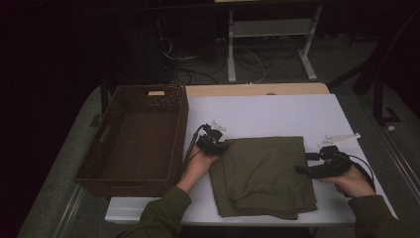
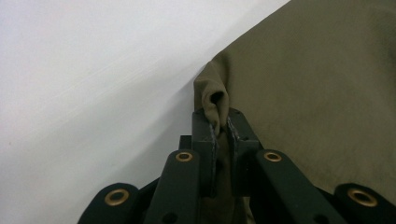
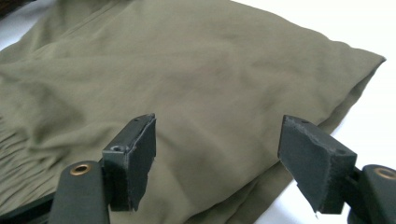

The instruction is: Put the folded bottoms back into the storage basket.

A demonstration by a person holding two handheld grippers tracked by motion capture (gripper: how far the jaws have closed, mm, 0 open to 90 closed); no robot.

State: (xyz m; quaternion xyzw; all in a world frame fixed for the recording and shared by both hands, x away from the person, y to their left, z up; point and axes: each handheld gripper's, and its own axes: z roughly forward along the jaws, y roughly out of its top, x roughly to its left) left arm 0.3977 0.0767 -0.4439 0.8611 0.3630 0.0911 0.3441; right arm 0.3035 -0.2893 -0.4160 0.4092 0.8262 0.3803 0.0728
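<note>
Folded olive-green cloth garment [image 1: 265, 173] pinned at its left far corner, right side free.

One garment, lying flat on the white table top [image 1: 277, 111], long axis running from the person toward the far edge. Left gripper [image 1: 221, 147] sits at the garment's far left corner; in the left gripper view its jaws are pinched narrow on a small fold of the fabric [image 2: 215, 100]. Right gripper [image 1: 303, 169] is at the garment's right edge, pointing left across it; its jaws stand wide apart over the cloth, nothing pressed between the pads [image 3: 140, 149]. The right edge lies just ahead of them, so the right hand looks nearest for the next grip. One dark woven wicker basket [image 1: 181, 116] stands left of the garment, just beside the left hand. Two grippers, one basket, one garment.
</note>
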